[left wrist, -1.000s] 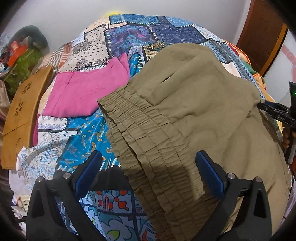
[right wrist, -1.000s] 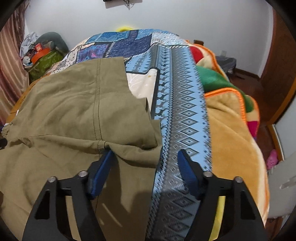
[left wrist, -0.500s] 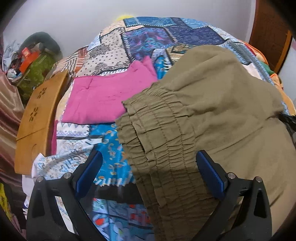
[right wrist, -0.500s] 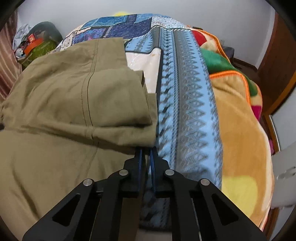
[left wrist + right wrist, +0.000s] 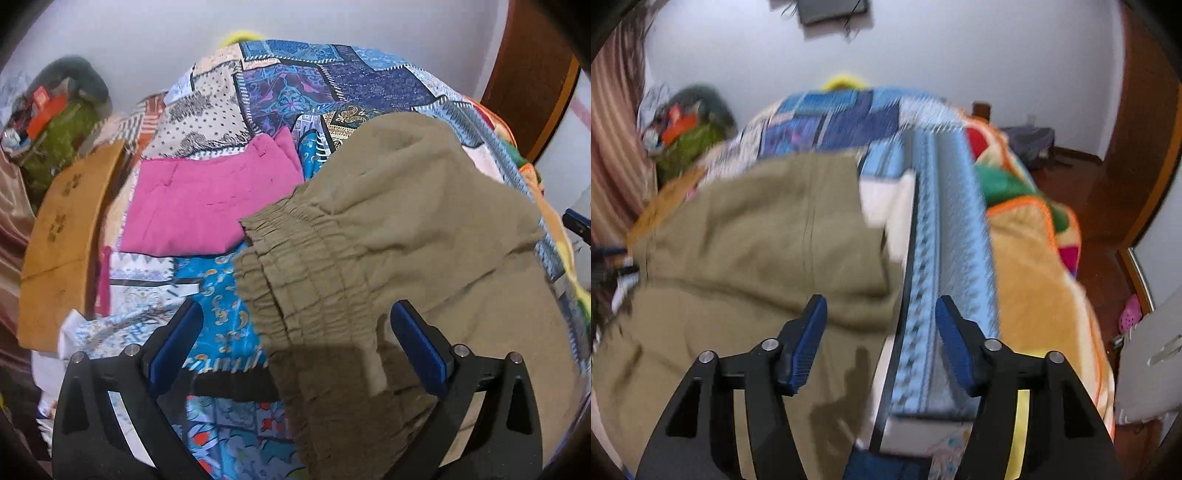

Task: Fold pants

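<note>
Olive pants [image 5: 406, 236] lie folded over on the patchwork bedspread [image 5: 325, 85], with the gathered elastic waistband [image 5: 295, 273] toward my left gripper. My left gripper [image 5: 295, 339] is open and empty, above the waistband edge. In the right wrist view the pants [image 5: 757, 258] cover the left half of the bed, their folded edge near the blue patterned strip [image 5: 945, 258]. My right gripper [image 5: 881, 332] is open and empty, above that edge. The right wrist view is blurred by motion.
A folded pink garment [image 5: 207, 199] lies on the bed beyond the waistband. A wooden board [image 5: 62, 229] stands at the bed's left side. An orange blanket [image 5: 1041, 288] covers the bed's right side. Clutter [image 5: 55, 122] sits at the far left corner, a wooden door [image 5: 532, 74] at the right.
My right gripper was shut on the pants' folded edge half a second ago and has opened and lifted back. My left gripper stayed open and drifted a little over the waistband.
</note>
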